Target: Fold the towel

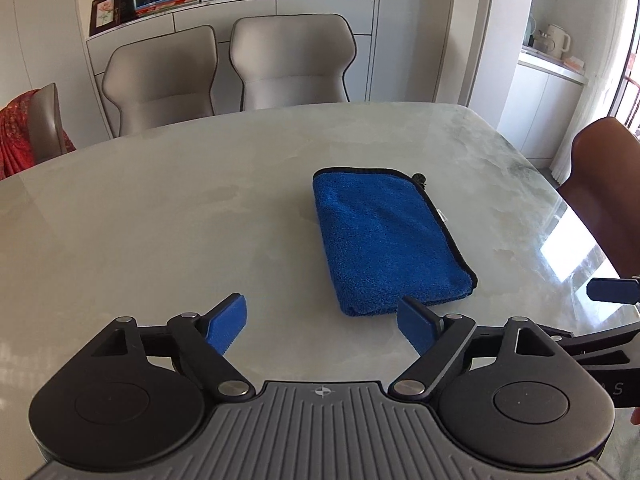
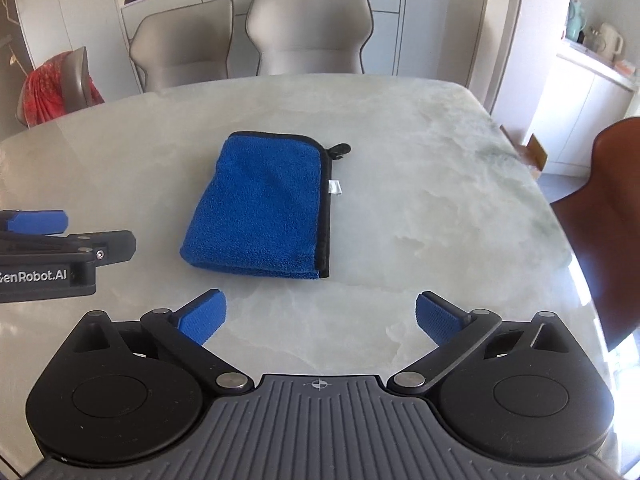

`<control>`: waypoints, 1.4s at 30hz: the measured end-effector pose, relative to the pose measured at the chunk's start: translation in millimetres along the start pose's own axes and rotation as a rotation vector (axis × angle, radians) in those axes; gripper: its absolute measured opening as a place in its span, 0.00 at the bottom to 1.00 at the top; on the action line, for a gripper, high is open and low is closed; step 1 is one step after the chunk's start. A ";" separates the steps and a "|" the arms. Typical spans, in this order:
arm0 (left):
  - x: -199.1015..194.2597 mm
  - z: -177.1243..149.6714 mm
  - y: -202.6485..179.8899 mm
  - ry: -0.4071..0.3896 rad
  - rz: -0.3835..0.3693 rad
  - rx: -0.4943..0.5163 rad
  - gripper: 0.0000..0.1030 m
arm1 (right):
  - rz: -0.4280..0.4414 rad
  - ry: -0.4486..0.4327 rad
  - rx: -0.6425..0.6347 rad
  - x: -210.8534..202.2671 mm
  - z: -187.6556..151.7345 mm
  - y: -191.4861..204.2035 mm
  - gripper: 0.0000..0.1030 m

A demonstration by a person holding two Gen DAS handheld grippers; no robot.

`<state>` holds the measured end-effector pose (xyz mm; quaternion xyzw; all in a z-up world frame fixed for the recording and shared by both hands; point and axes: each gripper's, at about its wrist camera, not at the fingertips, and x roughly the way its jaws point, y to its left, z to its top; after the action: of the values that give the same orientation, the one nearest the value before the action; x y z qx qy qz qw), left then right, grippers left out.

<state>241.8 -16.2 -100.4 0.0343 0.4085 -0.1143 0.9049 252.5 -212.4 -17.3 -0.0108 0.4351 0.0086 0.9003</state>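
A blue towel (image 1: 386, 240) with black edging lies folded into a narrow rectangle on the pale marble table (image 1: 160, 220). My left gripper (image 1: 322, 326) hovers open above the table, nearer me than the towel and to its left, nothing between its blue pads. In the right wrist view the same folded towel (image 2: 262, 204) lies ahead, a small white tag on its right edge. My right gripper (image 2: 320, 318) stands wide open above bare table, nearer than the towel and clear of it. The left gripper's fingers (image 2: 38, 220) show at that view's left edge.
Two beige chairs (image 1: 224, 68) stand at the table's far side before a white sideboard. A chair with red cloth (image 1: 24, 136) is at the far left, and a brown chair (image 1: 608, 184) at the right edge. The table (image 2: 440, 200) spreads bare around the towel.
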 end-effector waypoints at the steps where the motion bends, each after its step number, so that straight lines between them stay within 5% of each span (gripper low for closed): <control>1: -5.5 -2.6 0.9 0.000 -0.009 -0.007 0.84 | -0.010 -0.009 -0.008 -5.4 -0.1 1.7 0.99; 22: -67.1 -38.1 -3.9 -0.063 0.091 -0.080 0.97 | -0.082 -0.136 0.032 -76.9 -35.2 8.6 0.99; 42: -66.3 -47.6 -11.8 -0.062 0.085 -0.058 0.97 | -0.106 -0.094 0.070 -75.9 -47.8 6.4 0.99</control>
<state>161.8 -8.4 -82.1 0.0220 0.3818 -0.0649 0.9217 167.8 -207.8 12.5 -0.0019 0.3914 -0.0537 0.9187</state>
